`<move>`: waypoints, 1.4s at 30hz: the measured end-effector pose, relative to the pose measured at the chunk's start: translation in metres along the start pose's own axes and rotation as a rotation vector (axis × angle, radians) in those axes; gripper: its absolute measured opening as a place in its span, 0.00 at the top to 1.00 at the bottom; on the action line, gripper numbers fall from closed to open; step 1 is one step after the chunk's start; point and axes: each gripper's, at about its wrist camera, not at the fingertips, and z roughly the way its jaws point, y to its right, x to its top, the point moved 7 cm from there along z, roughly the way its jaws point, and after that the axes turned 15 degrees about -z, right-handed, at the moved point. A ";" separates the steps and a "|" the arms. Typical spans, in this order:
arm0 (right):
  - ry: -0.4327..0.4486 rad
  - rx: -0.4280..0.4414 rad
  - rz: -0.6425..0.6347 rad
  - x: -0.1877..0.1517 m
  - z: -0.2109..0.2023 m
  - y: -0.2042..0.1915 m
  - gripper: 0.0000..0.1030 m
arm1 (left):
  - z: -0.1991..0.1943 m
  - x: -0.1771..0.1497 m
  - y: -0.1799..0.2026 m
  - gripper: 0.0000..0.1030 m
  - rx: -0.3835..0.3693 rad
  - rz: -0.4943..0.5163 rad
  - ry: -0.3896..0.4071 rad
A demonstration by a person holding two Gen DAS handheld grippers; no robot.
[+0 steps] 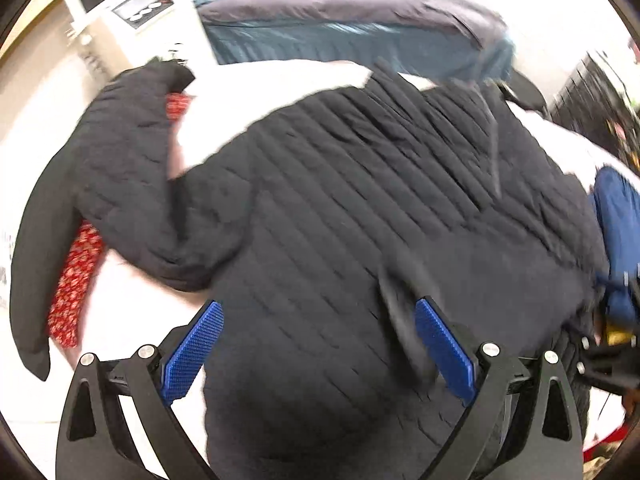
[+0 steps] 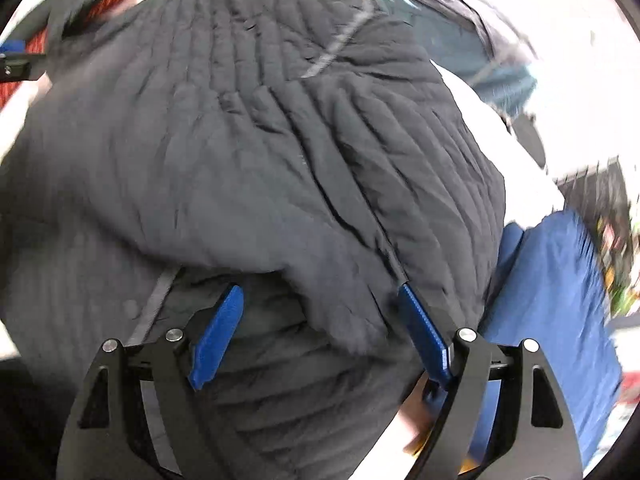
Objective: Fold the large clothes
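Observation:
A black quilted jacket lies spread over a white surface, one sleeve flung out to the left. My left gripper hovers open above the jacket's lower part; a raised flap of fabric sits beside its right pad, not pinched. In the right wrist view the jacket fills the frame. My right gripper stands open, pointing steeply down. A rounded fold of the jacket bulges between its pads, which do not press on it.
A red patterned garment lies under the left sleeve. A blue garment sits by the jacket's right edge. A teal and purple jacket is heaped at the back, and white furniture stands at the far left.

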 end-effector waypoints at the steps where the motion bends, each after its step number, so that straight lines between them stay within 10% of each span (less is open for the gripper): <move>1: 0.000 0.037 0.049 -0.003 -0.001 0.007 0.23 | -0.004 0.009 -0.009 0.08 -0.009 -0.043 0.013; 7: 0.045 0.138 0.295 -0.019 -0.014 0.039 0.23 | 0.004 0.031 -0.015 0.07 -0.088 -0.110 -0.031; 17: 0.039 0.195 0.541 -0.045 -0.012 0.063 0.23 | 0.078 -0.010 0.091 0.11 -0.171 0.090 -0.222; 26: 0.015 0.154 0.583 -0.063 -0.012 0.065 0.23 | 0.078 -0.019 0.129 1.00 -0.029 0.379 -0.125; 31: 0.002 0.154 0.605 -0.065 -0.007 0.068 0.23 | 0.029 0.040 0.119 1.00 -0.053 0.331 0.074; 36: 0.005 0.176 0.602 -0.052 -0.005 0.068 0.23 | 0.025 0.077 0.098 0.97 -0.035 0.227 0.077; 37: 0.009 0.181 0.600 -0.048 -0.005 0.068 0.23 | 0.026 0.079 0.093 0.92 -0.046 0.211 0.062; 39: 0.023 0.184 0.597 -0.042 -0.008 0.069 0.23 | 0.033 0.074 0.088 0.29 -0.077 0.178 0.012; 42: 0.028 0.184 0.602 -0.039 -0.008 0.070 0.23 | 0.039 0.057 0.073 0.23 -0.105 0.126 -0.003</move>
